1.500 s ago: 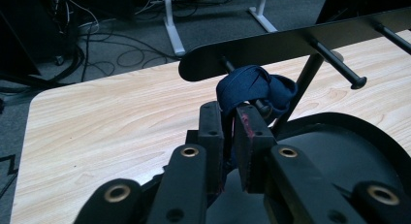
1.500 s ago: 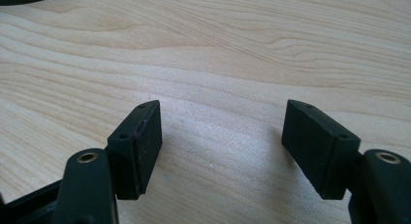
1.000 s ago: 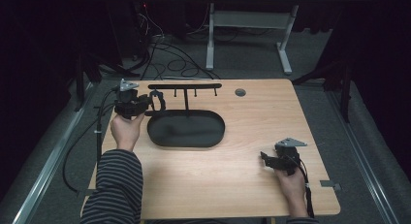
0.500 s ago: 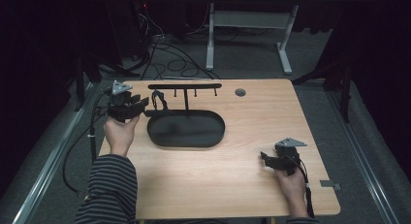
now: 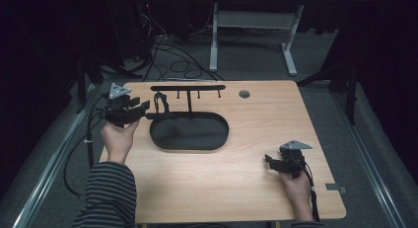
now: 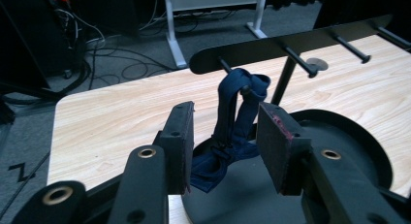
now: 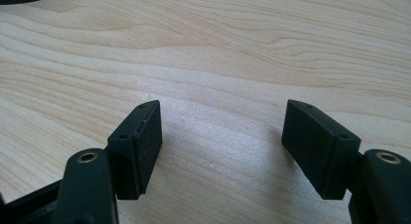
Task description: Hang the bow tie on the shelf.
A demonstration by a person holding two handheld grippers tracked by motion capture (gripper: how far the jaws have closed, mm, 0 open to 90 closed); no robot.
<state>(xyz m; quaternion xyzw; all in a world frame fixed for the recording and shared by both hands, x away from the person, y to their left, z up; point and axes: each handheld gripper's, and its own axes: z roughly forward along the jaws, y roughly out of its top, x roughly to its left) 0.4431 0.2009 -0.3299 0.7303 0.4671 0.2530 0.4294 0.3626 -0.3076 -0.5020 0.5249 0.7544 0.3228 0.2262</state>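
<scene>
The dark blue fabric loop (image 6: 236,118) hangs from an end peg of the black metal hook stand (image 5: 188,89), so the left gripper (image 6: 225,136), its jaws just opened wide off it, sits beside that stand, while the right gripper (image 7: 220,144) gapes empty well apart from it.

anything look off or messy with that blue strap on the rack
Slightly. The blue strap hangs looped over one peg of the black rack, but its lower end lies bunched and twisted on the rack's oval base instead of hanging straight. Nothing looks damaged or spilled.

Left claw (image 5: 143,108) open beside strap (image 5: 160,103) on rack (image 5: 188,88).
</scene>
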